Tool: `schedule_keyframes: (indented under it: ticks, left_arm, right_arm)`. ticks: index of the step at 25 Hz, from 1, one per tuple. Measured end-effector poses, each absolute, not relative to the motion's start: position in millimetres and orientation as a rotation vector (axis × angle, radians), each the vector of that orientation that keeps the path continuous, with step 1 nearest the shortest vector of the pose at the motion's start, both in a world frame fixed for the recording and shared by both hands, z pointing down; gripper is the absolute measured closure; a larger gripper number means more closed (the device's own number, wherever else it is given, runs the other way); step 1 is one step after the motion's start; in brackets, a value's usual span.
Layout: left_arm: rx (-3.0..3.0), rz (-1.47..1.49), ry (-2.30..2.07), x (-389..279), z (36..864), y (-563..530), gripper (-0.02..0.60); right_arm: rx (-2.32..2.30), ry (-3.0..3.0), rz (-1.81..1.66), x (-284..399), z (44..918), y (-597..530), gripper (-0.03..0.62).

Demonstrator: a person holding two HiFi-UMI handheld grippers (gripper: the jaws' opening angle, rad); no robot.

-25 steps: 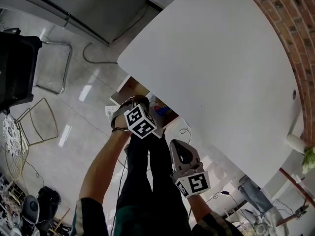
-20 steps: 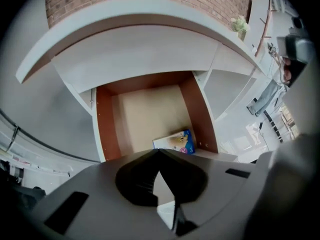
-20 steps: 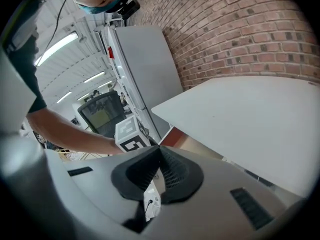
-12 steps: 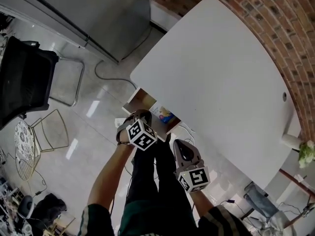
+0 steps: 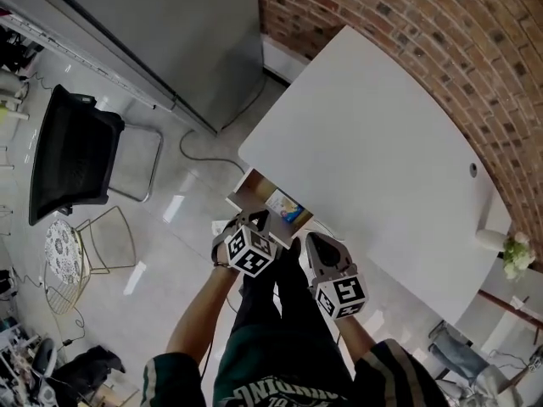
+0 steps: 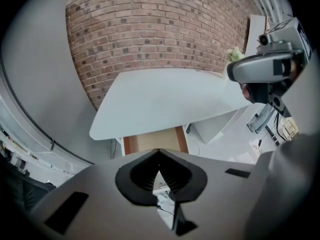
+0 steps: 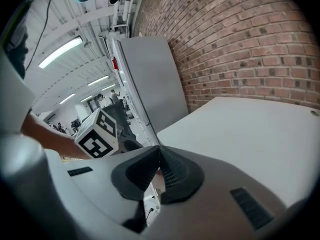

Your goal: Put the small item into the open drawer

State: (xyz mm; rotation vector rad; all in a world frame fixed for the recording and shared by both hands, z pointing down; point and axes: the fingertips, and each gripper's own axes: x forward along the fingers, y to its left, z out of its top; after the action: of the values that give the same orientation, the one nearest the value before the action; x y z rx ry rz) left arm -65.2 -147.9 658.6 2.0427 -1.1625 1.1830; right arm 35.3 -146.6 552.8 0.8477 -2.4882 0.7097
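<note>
Under the near edge of the white table (image 5: 373, 159) a wooden drawer (image 5: 259, 195) stands open; it also shows in the left gripper view, drawer (image 6: 155, 140). A small colourful item (image 5: 288, 209) lies inside it at the right. My left gripper (image 5: 257, 221) hovers just before the drawer front, jaws shut with nothing between them; its tips (image 6: 159, 150) meet. My right gripper (image 5: 310, 241) is beside it to the right, also shut and empty, tips together (image 7: 159, 148). The left gripper's marker cube (image 7: 100, 134) shows in the right gripper view.
A brick wall (image 5: 407, 24) runs behind the table. A grey cabinet (image 5: 170, 32) stands at the back left, with a cable (image 5: 199, 155) on the floor before it. A black chair (image 5: 76, 155) and a wire chair (image 5: 102, 240) stand left. A small plant (image 5: 513, 257) sits far right.
The head view has drawn back and tilted up, showing more brick wall and the black chair. Both grippers stay shut, side by side, a little farther from the drawer front.
</note>
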Motion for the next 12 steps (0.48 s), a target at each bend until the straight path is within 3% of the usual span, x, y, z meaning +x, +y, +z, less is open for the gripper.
schedule_keyframes:
  ticks: [12]
  left_arm:
    - [2.125,0.942,-1.414,-71.7,530.2,-192.8,0.566]
  right_arm:
    - [0.919,-2.577,0.615,32.1,476.3,-184.0,0.569]
